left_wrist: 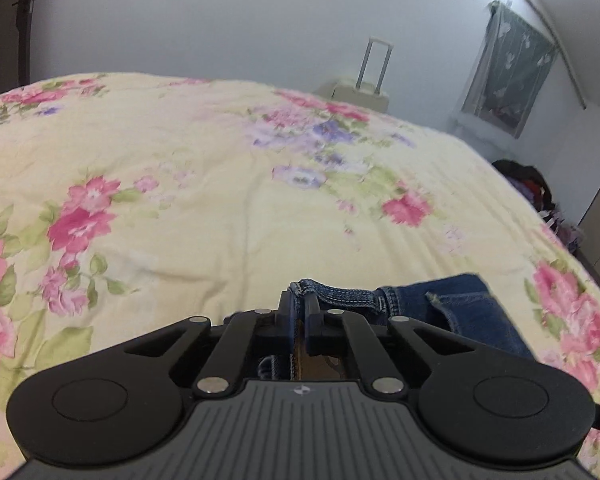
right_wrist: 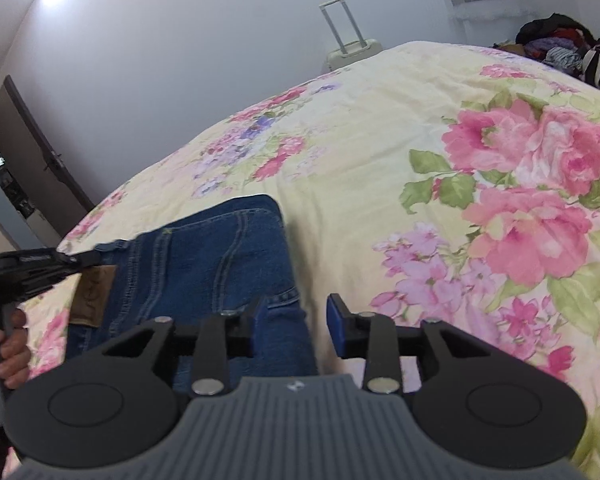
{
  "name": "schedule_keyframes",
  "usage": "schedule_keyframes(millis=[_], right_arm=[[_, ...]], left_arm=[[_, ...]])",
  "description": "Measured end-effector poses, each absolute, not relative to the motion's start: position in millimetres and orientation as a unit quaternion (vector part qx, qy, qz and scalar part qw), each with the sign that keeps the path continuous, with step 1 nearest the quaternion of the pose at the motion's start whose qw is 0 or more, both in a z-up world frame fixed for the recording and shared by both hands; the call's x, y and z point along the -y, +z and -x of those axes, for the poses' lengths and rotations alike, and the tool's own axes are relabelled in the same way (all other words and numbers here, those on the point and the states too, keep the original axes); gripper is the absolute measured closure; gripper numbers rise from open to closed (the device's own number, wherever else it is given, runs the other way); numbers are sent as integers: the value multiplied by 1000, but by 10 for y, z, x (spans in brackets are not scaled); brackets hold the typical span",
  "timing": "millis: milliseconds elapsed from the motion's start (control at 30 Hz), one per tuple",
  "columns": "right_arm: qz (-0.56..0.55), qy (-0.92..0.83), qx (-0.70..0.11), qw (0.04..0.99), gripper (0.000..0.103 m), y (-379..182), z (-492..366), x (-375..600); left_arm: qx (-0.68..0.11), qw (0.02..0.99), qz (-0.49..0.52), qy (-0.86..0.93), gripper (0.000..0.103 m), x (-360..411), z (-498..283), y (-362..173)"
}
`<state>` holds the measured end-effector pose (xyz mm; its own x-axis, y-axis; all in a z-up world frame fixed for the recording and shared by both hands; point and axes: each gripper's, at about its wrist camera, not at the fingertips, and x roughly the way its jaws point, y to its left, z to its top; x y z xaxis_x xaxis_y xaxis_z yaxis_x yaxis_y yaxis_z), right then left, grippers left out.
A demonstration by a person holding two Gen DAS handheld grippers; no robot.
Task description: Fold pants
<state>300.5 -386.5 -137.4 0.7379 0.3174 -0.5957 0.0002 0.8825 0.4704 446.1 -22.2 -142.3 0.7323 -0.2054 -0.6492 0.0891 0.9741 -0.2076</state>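
Black and grey, the left gripper sits clamped on the stitched waistband of the dark blue denim pants, which lie bunched near the edge of the bed's cream floral bedspread closest to the cameras. Beside it, the right gripper hovers with jaws apart, one finger over the denim, gripping nothing. The step in hand looks like securing the waistband; next the right gripper likely needs its own hold on the waistband so the pants can be spread flat
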Motion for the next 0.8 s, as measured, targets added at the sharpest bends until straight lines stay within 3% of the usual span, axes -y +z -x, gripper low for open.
schedule_keyframes(millis=[233,400,433,500,533,667,733,800], right_arm=[[-179,99,-428,880,73,-1817,-3015,3576],[-195,111,-432,874,73,-1873,-2966,3676],[-192,110,-431,875,73,-1856,-2953,3676],[-191,106,-428,877,72,-1813,-2927,3691],[-192,103,-425,878,72,-1792,-2906,3700],[-198,95,-403,888,70,-1636,-2834,3745],[-213,96,-387,892,68,-1569,-2831,3792],[-239,103,-374,890,58,-1521,-2883,3847]], left_arm=[[-411,909,38,-67,98,295,-4662,-1805],[-416,906,36,-70,96,286,-4627,-1685],[-415,906,42,-70,90,263,-4598,-1612],[-405,911,44,-64,88,202,-4469,-1481],[-401,912,49,-64,81,163,-4390,-1410],[-386,913,108,-74,35,-25,-4001,-1225],[-379,909,155,-78,22,-136,-3813,-1213],[-378,894,224,-88,15,-289,-3705,-1307]])
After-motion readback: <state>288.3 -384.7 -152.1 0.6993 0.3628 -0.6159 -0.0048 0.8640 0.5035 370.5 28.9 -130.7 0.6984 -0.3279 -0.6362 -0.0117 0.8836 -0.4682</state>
